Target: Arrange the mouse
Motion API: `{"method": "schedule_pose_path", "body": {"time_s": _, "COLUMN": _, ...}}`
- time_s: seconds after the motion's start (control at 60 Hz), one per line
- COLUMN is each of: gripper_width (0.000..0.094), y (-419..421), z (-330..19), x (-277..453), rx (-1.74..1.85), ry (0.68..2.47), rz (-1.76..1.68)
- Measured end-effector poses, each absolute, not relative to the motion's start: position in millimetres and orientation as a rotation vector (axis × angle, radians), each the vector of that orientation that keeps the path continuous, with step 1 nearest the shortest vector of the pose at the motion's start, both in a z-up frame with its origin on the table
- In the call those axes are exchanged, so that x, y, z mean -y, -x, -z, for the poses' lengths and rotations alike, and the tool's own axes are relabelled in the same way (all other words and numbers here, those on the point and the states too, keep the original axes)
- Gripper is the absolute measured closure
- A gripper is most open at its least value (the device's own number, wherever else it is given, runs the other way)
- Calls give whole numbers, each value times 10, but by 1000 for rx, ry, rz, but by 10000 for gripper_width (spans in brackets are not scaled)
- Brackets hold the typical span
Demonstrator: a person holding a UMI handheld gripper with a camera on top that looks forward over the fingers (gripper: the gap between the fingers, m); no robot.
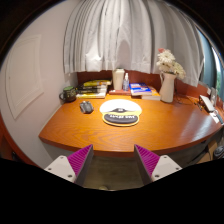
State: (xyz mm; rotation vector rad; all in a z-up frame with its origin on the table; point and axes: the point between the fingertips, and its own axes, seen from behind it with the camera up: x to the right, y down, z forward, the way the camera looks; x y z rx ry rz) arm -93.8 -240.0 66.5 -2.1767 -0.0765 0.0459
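Gripper view was taken from above a rounded wooden table (150, 125). The gripper (113, 160) was held with its fingers spread wide apart, nothing between them, their purple pads (80, 158) seen short of the table's near edge. Well beyond the fingers, a white mouse (121, 107) was seen resting on a dark round mouse pad (121, 118). Farther back, a vase (167, 88) was filled with pale flowers (168, 63), and a white cup (118, 79) was set beside stacked books (95, 87); its contents could not be told.
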Motion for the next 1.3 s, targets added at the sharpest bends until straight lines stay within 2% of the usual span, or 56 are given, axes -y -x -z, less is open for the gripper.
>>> {"method": "schedule_pose_path", "body": {"time_s": 0.1, "gripper_width": 117, "y": 1357, "z": -368, "x": 2211, "rx": 105, "ry": 2210, "rz": -80}}
{"method": "schedule_pose_path", "body": {"time_s": 0.333, "gripper_width": 110, "y": 2130, "z": -78, "x": 1451, "rx": 104, "ry": 2258, "rz": -127}}
{"method": "schedule_pose_path", "body": {"time_s": 0.667, "gripper_width": 102, "y": 2526, "z": 183, "x": 92, "rx": 126, "ry": 2309, "rz": -55}}
{"method": "schedule_pose_path", "body": {"time_s": 0.867, "gripper_width": 111, "y": 2528, "z": 168, "x": -532, "rx": 77, "ry": 2306, "rz": -33}}
{"method": "schedule_pose_path", "body": {"time_s": 1.067, "gripper_width": 232, "y": 2449, "z": 156, "x": -942, "rx": 22, "ry": 2307, "rz": 15}}
{"method": "schedule_pose_path", "body": {"time_s": 1.167, "gripper_width": 331, "y": 2463, "z": 167, "x": -1096, "rx": -2, "ry": 2313, "rz": 13}}
{"method": "schedule_pose_path", "body": {"time_s": 1.3, "gripper_width": 396, "y": 2468, "z": 169, "x": -1179, "rx": -16, "ry": 2334, "rz": 25}}
